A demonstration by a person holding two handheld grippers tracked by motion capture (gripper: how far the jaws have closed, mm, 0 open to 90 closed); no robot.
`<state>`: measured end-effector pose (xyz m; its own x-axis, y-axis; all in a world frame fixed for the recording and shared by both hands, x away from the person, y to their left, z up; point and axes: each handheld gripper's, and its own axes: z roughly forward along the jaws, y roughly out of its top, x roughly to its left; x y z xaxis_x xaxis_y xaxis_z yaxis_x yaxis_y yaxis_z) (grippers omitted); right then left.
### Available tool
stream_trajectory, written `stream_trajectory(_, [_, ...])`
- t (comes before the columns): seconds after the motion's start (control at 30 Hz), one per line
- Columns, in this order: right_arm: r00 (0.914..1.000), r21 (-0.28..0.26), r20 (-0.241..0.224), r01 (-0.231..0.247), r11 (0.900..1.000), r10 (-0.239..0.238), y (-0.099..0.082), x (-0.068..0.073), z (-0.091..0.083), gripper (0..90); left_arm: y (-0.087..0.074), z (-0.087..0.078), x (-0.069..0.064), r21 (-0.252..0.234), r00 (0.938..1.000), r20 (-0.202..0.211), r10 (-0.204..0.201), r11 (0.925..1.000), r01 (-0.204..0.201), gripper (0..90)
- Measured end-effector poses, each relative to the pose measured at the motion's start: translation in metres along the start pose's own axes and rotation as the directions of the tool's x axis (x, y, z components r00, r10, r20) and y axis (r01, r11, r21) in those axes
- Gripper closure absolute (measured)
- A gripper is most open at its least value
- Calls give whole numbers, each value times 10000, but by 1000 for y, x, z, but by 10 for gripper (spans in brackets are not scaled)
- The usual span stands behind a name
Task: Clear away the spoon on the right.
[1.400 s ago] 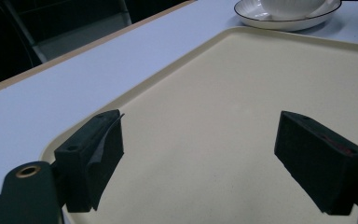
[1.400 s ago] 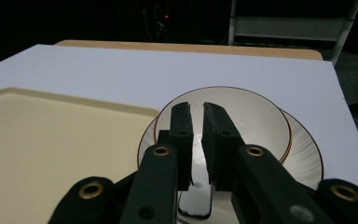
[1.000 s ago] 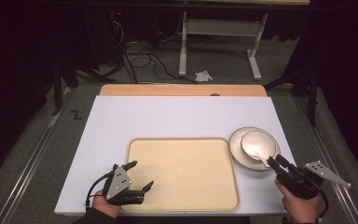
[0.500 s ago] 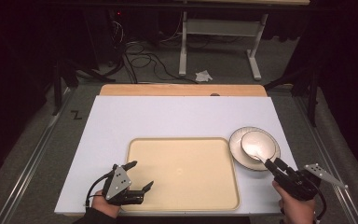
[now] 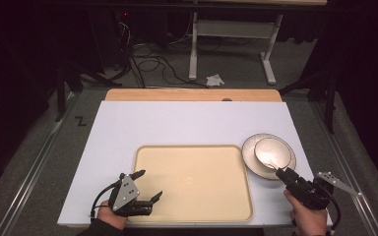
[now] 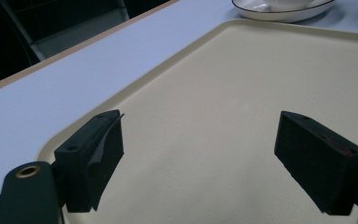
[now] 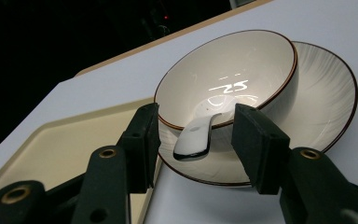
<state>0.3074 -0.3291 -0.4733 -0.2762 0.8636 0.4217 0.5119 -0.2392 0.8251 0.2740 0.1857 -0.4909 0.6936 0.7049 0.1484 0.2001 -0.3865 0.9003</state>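
Observation:
A white bowl (image 5: pixel 270 151) with a dark rim stands on a white plate (image 5: pixel 256 167) at the table's right. A white spoon handle (image 7: pixel 193 137) sticks out over the bowl's (image 7: pixel 228 79) near rim, above the plate (image 7: pixel 326 102). My right gripper (image 7: pixel 198 126) is open, its jaws on either side of the handle and not touching it. From above, the right gripper (image 5: pixel 281 173) reaches the plate's near edge. My left gripper (image 5: pixel 151 183) is open wide, low over the near left corner of a bare beige tray (image 5: pixel 192 196); its jaws (image 6: pixel 200 154) hold nothing.
The tray (image 6: pixel 242 93) lies on a white sheet (image 5: pixel 187 123) over a wooden table (image 5: pixel 192 94). The plate (image 6: pixel 279 11) sits just past the tray's right edge. Beyond the table are a desk frame (image 5: pixel 231 29), floor cables (image 5: pixel 147 54) and crumpled paper (image 5: pixel 215 79).
My right gripper has shifted slightly left, staying at the plate's near edge. The left gripper and the dishes have stayed where they were.

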Motion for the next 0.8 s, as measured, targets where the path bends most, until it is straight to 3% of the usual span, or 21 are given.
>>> stream_trajectory(0.23, [9997,152,4,-225,9996,225,-1,-1,3,543,0,1,-1,41,10000,26,42,10000,-42,160])
stream_trajectory(0.5, [9988,175,3,-483,9987,483,-2,-2,6,685,0,1,-1,46,10000,27,73,10000,-73,159])
stream_trajectory(0.8, [9992,105,241,-317,9994,315,-2,-2,4,798,0,0,-1,44,10000,26,95,9999,-96,160])
